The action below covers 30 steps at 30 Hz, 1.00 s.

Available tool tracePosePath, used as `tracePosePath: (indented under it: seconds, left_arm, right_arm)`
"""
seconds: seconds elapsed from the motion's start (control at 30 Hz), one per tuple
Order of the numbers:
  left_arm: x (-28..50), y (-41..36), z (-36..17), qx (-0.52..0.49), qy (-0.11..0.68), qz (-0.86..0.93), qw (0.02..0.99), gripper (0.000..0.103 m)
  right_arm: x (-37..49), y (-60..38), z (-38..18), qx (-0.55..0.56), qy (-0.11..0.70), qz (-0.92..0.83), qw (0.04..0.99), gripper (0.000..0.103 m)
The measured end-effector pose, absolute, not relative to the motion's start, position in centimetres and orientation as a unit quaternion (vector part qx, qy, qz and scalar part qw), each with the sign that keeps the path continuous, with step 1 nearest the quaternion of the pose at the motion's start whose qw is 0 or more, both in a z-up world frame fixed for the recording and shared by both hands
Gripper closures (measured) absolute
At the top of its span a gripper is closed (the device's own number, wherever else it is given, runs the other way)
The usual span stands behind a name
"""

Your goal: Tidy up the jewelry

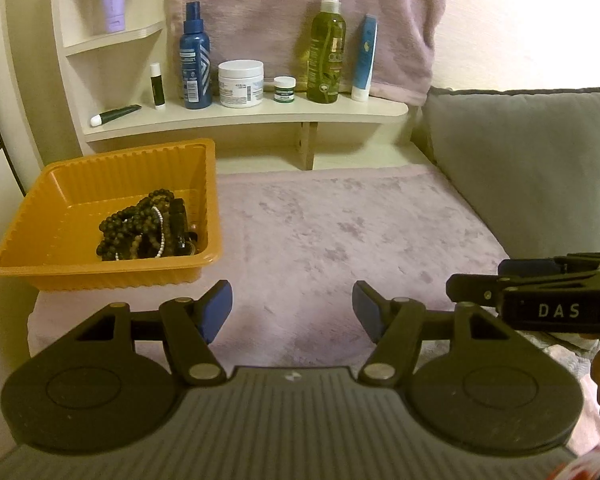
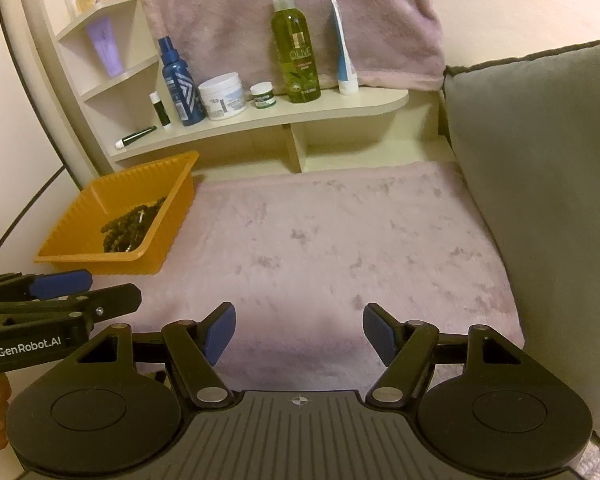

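Holding both tools over the pink plush cover (image 1: 340,224), you keep the left tool (image 1: 292,312) and the right tool (image 2: 299,330) wide apart at the fingers, nothing between them. Dark beaded jewelry (image 1: 148,226) lies heaped in the near right corner of the orange tray (image 1: 60,264), which sits at the cover's left edge below the toiletry shelf (image 1: 260,120).
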State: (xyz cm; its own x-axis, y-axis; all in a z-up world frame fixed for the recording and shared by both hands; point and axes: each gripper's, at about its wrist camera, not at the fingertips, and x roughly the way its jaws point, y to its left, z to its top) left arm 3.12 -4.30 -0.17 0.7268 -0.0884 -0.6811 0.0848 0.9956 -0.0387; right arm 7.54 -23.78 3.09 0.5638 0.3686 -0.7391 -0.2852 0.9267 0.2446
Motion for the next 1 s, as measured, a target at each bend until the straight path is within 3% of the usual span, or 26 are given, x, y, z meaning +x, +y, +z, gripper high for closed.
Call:
tracePosePath:
  seconds: [1.0]
  left_arm:
    - [3.11, -4.08, 0.24, -0.004, 0.361, -0.046, 0.931, 0.039]
  right_arm:
    - [7.56, -23.64, 3.06, 0.050, 0.428, 0.185, 0.883, 0.032]
